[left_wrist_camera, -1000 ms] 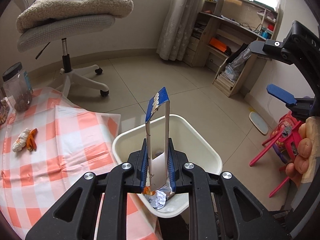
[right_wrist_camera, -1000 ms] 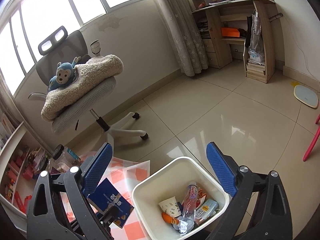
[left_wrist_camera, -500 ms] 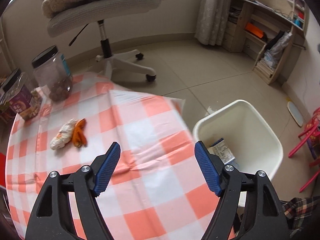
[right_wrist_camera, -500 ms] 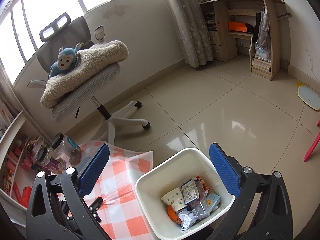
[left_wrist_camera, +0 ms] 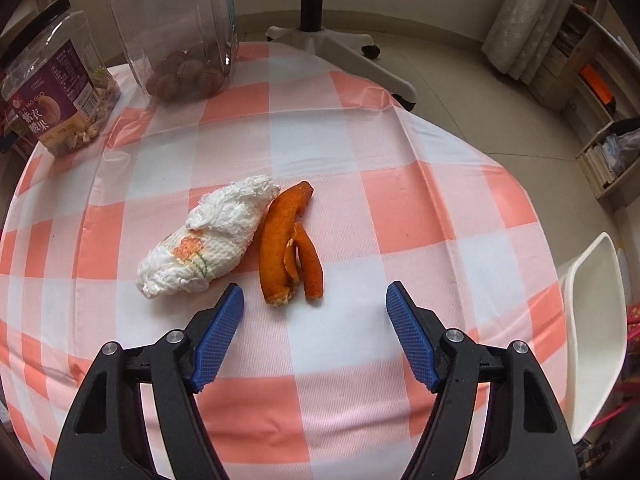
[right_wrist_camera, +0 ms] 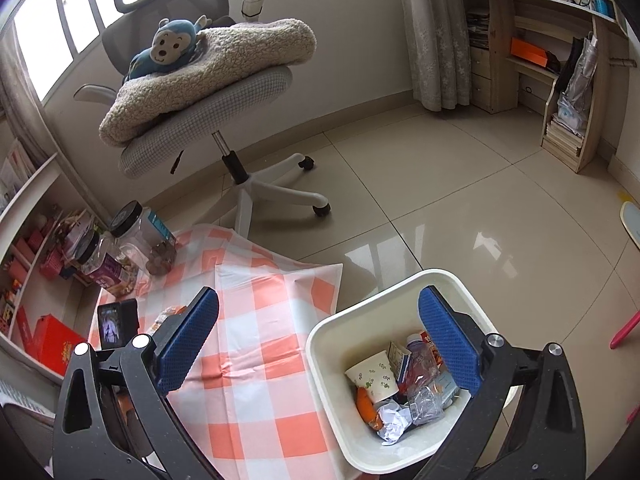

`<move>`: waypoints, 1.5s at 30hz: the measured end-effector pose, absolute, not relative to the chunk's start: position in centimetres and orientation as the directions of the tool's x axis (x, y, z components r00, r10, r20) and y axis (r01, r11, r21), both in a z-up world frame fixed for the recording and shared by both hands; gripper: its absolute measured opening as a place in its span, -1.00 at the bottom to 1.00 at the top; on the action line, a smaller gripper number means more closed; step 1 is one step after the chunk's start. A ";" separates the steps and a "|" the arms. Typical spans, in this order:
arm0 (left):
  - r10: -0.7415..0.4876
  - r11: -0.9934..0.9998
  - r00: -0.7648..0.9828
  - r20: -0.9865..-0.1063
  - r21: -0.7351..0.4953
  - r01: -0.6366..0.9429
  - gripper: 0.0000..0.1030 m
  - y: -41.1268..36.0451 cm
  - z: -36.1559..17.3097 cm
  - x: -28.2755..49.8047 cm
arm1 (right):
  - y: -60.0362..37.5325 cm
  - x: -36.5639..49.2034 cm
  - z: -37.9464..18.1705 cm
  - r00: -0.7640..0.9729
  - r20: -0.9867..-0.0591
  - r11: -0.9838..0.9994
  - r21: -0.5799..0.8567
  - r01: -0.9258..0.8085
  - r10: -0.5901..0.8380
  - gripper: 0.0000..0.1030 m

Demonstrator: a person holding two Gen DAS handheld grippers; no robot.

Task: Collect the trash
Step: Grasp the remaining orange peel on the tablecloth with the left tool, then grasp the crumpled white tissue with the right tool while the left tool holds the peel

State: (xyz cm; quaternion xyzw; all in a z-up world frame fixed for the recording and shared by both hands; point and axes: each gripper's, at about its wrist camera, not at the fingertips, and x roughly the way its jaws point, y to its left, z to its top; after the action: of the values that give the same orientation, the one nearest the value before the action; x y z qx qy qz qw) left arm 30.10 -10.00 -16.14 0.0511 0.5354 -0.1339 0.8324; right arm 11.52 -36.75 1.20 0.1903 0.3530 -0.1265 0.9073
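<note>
An orange peel [left_wrist_camera: 290, 246] and a crumpled white tissue [left_wrist_camera: 208, 238] lie side by side on the orange-and-white checked tablecloth [left_wrist_camera: 400, 200]. My left gripper [left_wrist_camera: 314, 316] is open and empty, low over the cloth, just in front of the peel. My right gripper [right_wrist_camera: 320, 320] is open and empty, held high above the white trash bin [right_wrist_camera: 332, 364], which holds a paper cup [right_wrist_camera: 372, 374], wrappers and other trash. The bin's rim shows at the right in the left wrist view [left_wrist_camera: 596, 320].
Two clear snack jars [left_wrist_camera: 176, 36] [left_wrist_camera: 52, 80] stand at the table's far left. A swivel chair [right_wrist_camera: 208, 120] with a blanket and a plush monkey stands beyond the table. Wooden shelves [right_wrist_camera: 560, 80] line the far wall. A low shelf [right_wrist_camera: 36, 272] stands left of the table.
My left gripper let a blue-edged carton go into the bin, opened, and swung left and down over the table to the peel and tissue. My right gripper stayed open above the bin.
</note>
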 end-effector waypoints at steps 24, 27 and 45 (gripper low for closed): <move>-0.184 0.976 0.493 -0.850 -0.101 0.190 -0.55 1.8 -6.8 20.6 | -25.4 18.9 -2.7 0.620 -0.782 0.938 0.260 0.229 0.065 0.86; -0.187 0.982 0.571 -0.799 -0.130 0.140 -0.55 4.7 -3.7 18.8 | -21.1 20.9 -4.3 0.597 -0.797 0.956 0.239 0.169 0.094 0.86; -0.123 0.981 0.783 -0.609 -0.194 0.004 -0.52 14.3 4.4 16.4 | -6.9 34.8 -16.2 0.364 -0.931 0.959 0.132 0.250 0.033 0.25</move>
State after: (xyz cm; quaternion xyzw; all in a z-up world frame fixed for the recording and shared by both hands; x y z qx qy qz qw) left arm 16.44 14.32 4.43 -0.0912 0.3274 -0.0338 0.9399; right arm 34.78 -6.88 -16.19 0.1263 0.5598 -0.0663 0.8163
